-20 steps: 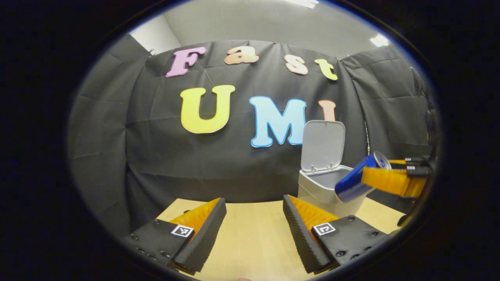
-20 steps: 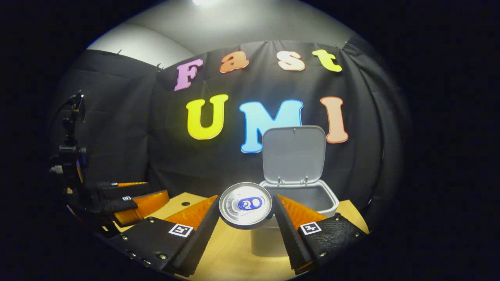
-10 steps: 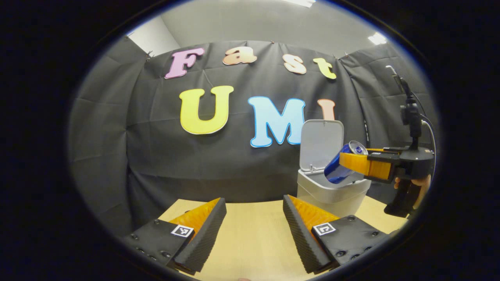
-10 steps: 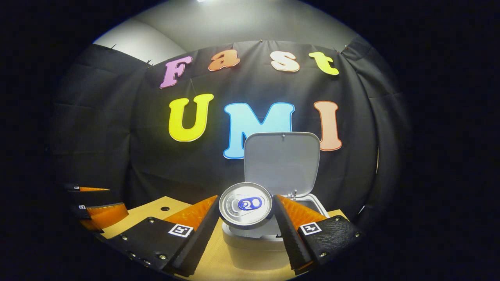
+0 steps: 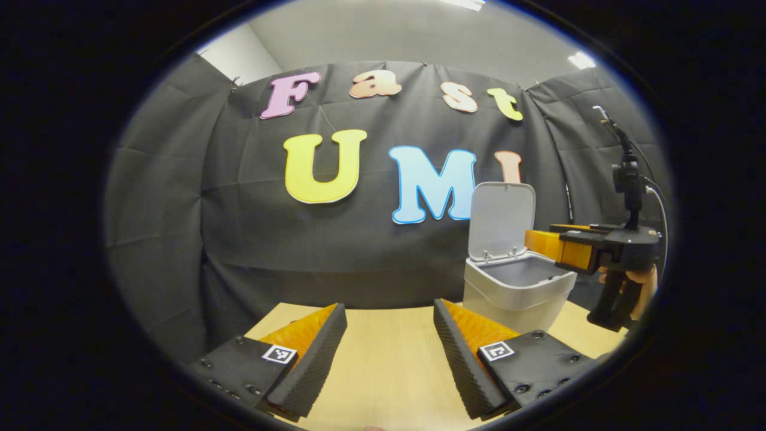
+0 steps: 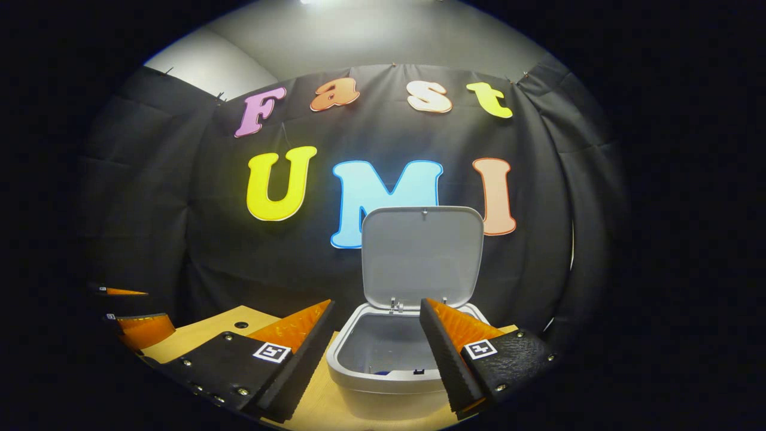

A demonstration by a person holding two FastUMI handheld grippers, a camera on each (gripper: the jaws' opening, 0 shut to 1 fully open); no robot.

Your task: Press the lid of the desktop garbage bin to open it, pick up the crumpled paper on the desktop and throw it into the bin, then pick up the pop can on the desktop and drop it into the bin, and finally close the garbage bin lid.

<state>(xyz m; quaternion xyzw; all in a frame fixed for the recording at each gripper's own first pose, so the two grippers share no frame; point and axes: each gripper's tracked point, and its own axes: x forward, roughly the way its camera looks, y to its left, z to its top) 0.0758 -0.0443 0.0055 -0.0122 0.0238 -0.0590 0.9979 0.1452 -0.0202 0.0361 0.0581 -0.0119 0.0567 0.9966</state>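
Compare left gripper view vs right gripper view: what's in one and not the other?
Left gripper view: the right gripper from the side, open above the bin, the hand on its handle, and the bin's outer wall.

Right gripper view: down into the bin, a bit of blue, likely the can, at the bottom, and the left gripper at the left edge.

Both: bin with its lid standing open, table, black cloth wall.
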